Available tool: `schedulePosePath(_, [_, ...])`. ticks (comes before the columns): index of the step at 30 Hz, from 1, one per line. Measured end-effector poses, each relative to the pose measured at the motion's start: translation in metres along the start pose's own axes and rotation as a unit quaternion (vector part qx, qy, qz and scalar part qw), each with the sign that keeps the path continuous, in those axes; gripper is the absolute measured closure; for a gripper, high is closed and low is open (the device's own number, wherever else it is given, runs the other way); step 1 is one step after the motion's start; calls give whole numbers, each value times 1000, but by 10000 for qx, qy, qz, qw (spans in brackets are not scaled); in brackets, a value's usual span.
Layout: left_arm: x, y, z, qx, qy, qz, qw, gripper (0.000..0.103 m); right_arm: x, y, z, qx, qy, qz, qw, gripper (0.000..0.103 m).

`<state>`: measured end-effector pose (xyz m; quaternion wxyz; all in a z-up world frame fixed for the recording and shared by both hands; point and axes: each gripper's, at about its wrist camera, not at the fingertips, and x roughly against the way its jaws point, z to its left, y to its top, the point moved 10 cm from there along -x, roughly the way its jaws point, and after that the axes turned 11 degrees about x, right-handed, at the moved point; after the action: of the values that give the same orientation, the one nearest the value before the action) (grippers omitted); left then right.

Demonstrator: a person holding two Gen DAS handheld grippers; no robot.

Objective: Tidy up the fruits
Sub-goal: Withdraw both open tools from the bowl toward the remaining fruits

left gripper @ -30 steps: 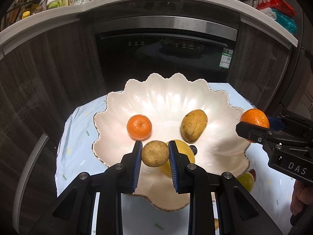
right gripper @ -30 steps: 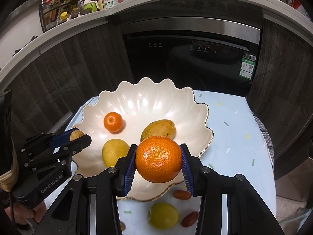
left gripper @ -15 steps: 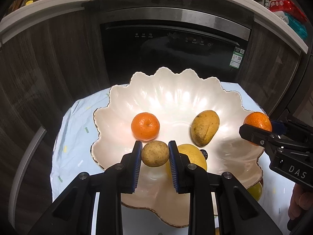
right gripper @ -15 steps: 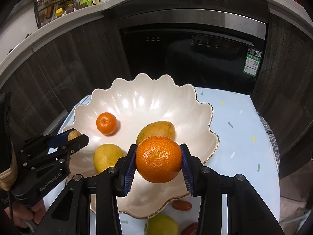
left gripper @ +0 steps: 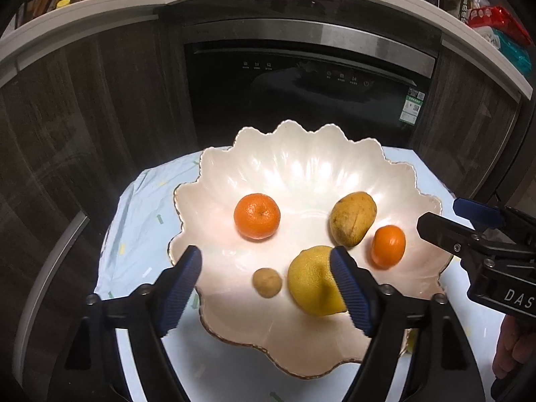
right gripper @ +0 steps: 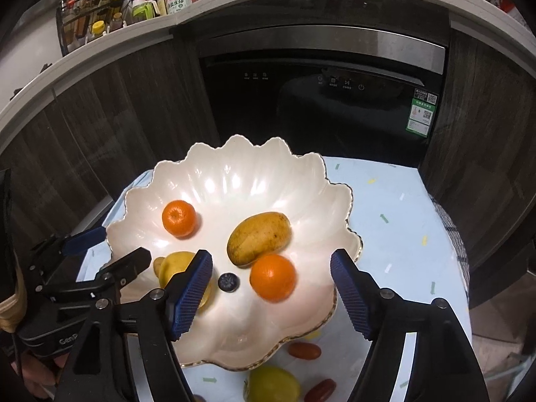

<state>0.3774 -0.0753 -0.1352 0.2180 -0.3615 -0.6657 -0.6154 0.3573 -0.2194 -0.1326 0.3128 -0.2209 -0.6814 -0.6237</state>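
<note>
Two pairs of tongs hang over the scalloped white bowl [left gripper: 395, 157], each with its jaws opening and nothing pinched: the left tongs [left gripper: 264, 288] stand spread above a small brown fruit [left gripper: 267, 282] lying by the lemon [left gripper: 313, 281], and the right tongs [right gripper: 271, 289] stand spread around a mandarin [right gripper: 273, 277] that rests against the mango [right gripper: 258, 242]. Both fruits sit low in the bowl's hollow, probably dropped there so they cannot roll off. A second mandarin [right gripper: 179, 218] and a blueberry [right gripper: 228, 281] share the bowl, while a green fruit [right gripper: 273, 385] and red cherry tomatoes [right gripper: 304, 350] wait on the tabletop [right gripper: 395, 221], apparently not yet gathered. Readable writing: "DAS" on the right tongs' body, "Gen" on the left's; the bottle and appliance labels are too small to read.
</note>
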Motion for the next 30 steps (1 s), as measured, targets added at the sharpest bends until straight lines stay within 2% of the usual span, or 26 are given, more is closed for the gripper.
schedulePosePath(4, [9,3,2,29,75,-60,9999,15,7,1,-1,-33,-56,-41,10000,26])
schedulePosePath(12, [30,4,0,38,82,-142,9999,15,24,0,1,-58,-70,-135,9999,26])
schedulePosePath(30, [88,-2,-14,6,12,-607,9982,13,85,-3,2,-37,-244,-427,9988,26])
